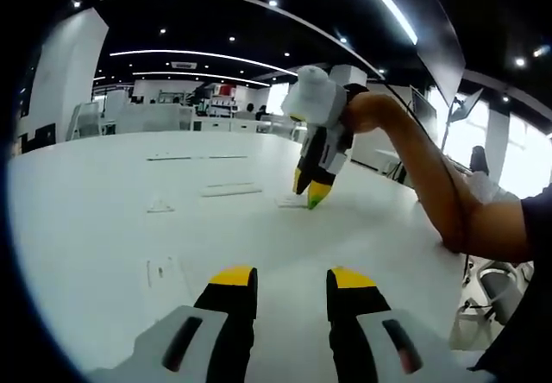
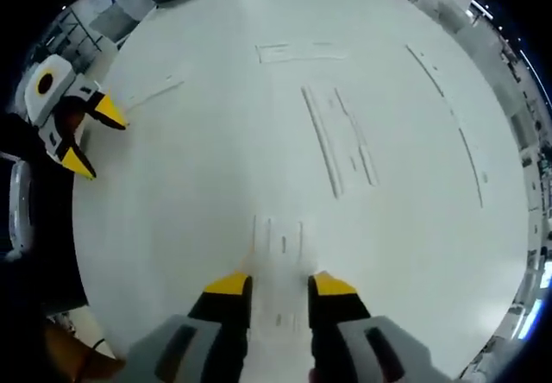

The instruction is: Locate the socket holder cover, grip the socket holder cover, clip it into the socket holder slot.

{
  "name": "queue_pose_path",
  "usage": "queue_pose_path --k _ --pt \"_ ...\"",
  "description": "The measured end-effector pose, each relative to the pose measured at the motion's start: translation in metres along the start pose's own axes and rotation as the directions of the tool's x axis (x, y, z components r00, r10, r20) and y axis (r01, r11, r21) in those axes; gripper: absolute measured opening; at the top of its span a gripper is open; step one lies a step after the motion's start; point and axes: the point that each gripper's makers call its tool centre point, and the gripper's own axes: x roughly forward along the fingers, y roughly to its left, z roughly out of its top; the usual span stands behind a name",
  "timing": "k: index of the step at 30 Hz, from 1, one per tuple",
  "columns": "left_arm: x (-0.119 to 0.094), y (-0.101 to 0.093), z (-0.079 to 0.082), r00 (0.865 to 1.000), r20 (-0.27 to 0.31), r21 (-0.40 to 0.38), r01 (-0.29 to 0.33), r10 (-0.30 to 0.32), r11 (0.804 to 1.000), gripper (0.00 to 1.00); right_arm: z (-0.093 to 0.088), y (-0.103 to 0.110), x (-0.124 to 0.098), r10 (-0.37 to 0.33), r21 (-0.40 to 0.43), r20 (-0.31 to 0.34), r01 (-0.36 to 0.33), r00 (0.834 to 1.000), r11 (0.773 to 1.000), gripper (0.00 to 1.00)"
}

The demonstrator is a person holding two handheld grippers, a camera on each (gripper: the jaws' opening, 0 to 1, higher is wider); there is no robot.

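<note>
Though faint, white cover [image 2: 279,243] lies between right tool [image 2: 280,286].

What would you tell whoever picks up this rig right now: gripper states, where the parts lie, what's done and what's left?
Left hand-held gripper: open, empty, low over the white table.
Right hand-held gripper: open, empty, pointing down at a small flat white plastic piece between its jaws, probably the socket holder cover.
Long white plastic strips lie further across the table; which one is the socket holder slot I cannot tell.
Done: cover apparently located.
Left: grip it and clip it in.
</note>
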Motion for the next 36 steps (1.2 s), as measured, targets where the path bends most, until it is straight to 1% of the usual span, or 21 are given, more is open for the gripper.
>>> queue_pose_path --k 3,5,12,19,22,30,36 --pt "0.001 0.001 -0.003 1.0 -0.002 -0.005 0.001 -0.001 1.0 0.33 -0.001 0.006 0.001 -0.009 -0.012 -0.032 0.009 0.999 1.0 0.28" --pt "0.001 0.001 -0.006 1.0 -0.006 -0.01 0.002 -0.002 1.0 0.33 -0.002 0.008 0.002 -0.01 -0.018 -0.04 0.009 0.999 1.0 0.28" --pt "0.004 -0.002 -0.003 1.0 -0.004 0.005 0.009 -0.009 1.0 0.33 -0.004 0.011 0.003 -0.011 -0.008 -0.037 0.011 0.999 1.0 0.28" --pt "0.005 -0.001 -0.004 1.0 -0.013 0.011 0.007 -0.007 1.0 0.33 -0.004 0.014 0.004 -0.006 -0.019 -0.034 0.006 0.999 1.0 0.28" --pt "0.006 -0.001 -0.004 1.0 -0.016 0.014 0.005 -0.005 1.0 0.33 -0.005 0.013 0.005 -0.008 -0.012 -0.036 0.008 0.999 1.0 0.28" --pt "0.007 -0.005 -0.003 1.0 -0.017 0.017 0.019 -0.018 1.0 0.33 -0.006 0.012 0.005 -0.017 -0.032 -0.04 0.015 0.999 0.999 0.27" --pt "0.007 -0.005 -0.003 1.0 -0.017 0.023 0.022 -0.021 0.999 0.33 -0.009 0.012 0.005 -0.003 -0.029 -0.043 0.002 0.999 1.0 0.27"
